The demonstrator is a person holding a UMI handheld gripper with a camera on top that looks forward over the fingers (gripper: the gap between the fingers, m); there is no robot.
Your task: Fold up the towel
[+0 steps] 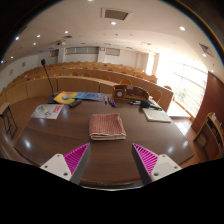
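— On the wide brown table (pixel 60 140), at twelve o'clock from the tongs (pixel 110 158), lies the towel (pixel 107 125): a pinkish checked cloth, already squared into a small flat stack. What worries you?

— Mostly the approach. The towel sits well ahead of the fingers, so a low, hurried reach could shove the stack along the smooth wood instead of catching an edge, and the layers would slide apart. Pinching only the top layer would, I think, peel it open rather than fold it.

— Anything nearby to snag?

— Papers at two o'clock (pixel 156 115) and at ten o'clock (pixel 47 111), with colourful clutter (pixel 68 98) further back. All stand well apart from the towel, so that risk looks small.

— And the tongs themselves?

— Spread wide, magenta pads (pixel 75 157) facing each other across bare table. They hold nothing and touch nothing.
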